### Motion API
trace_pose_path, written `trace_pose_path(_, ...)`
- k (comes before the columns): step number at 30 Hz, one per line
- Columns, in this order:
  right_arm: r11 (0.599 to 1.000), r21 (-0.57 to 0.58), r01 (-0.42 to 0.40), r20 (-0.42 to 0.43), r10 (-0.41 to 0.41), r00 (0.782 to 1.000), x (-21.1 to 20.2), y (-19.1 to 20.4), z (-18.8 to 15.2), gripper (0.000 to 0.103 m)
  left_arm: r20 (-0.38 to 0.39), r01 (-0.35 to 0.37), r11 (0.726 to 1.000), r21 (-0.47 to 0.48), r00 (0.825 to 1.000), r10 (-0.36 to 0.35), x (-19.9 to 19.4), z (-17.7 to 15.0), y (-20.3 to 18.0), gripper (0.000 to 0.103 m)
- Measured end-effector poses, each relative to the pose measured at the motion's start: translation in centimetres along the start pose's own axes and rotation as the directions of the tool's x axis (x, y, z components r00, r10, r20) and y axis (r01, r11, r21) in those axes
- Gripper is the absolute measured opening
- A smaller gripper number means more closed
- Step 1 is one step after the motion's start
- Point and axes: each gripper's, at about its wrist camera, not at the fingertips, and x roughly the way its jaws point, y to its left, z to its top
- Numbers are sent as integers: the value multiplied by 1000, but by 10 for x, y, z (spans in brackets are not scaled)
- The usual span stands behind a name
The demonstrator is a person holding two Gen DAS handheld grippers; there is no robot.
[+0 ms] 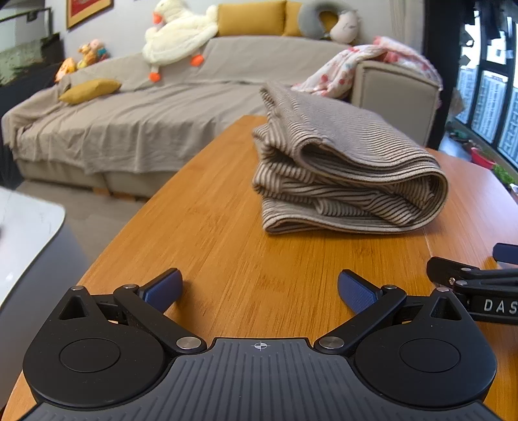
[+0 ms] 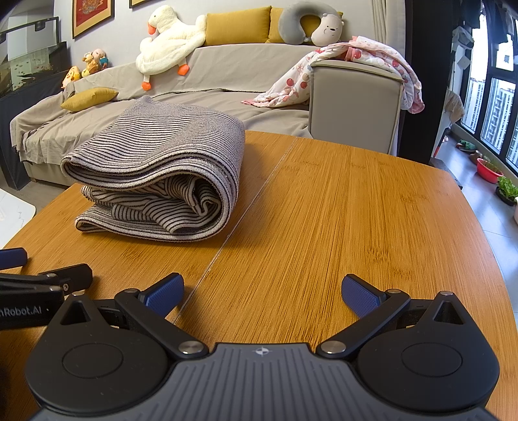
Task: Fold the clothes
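A folded beige-and-dark striped garment [image 1: 343, 168] lies in a thick bundle on the wooden table [image 1: 210, 233], its rounded fold facing right. In the right wrist view the same garment [image 2: 155, 168] sits at the left, on the table [image 2: 340, 210]. My left gripper [image 1: 260, 288] is open, low over the table, well short of the garment, nothing between its blue pads. My right gripper [image 2: 262, 291] is open too, over bare wood to the garment's right. Each gripper shows at the edge of the other's view: right gripper [image 1: 479, 285], left gripper [image 2: 42, 278].
A grey covered sofa [image 2: 194, 103] stands behind the table, with a plush goose [image 2: 168, 42], yellow cushions [image 2: 236, 26] and a floral blanket [image 2: 349, 64] over its armrest. A white surface [image 1: 22, 233] lies left of the table. Windows and potted plants [image 2: 505, 187] are at the right.
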Motion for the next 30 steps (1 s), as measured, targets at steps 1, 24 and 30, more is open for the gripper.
trace_pose_path(1,1000,-1,-2,0,2,1000,0,0,0,103,-6,-10,1000,-5,1000,10,-1,0,0,103)
trace_pose_path(24,1000,-2,-2,0,2,1000,0,2,-1,103,17,-8,1000,-8,1000,8,-2,-4,0,103)
trace_pose_path(30,1000,-2,-2,0,2,1000,0,2,-1,103,17,-8,1000,-9,1000,8,-3,-4,-1,103)
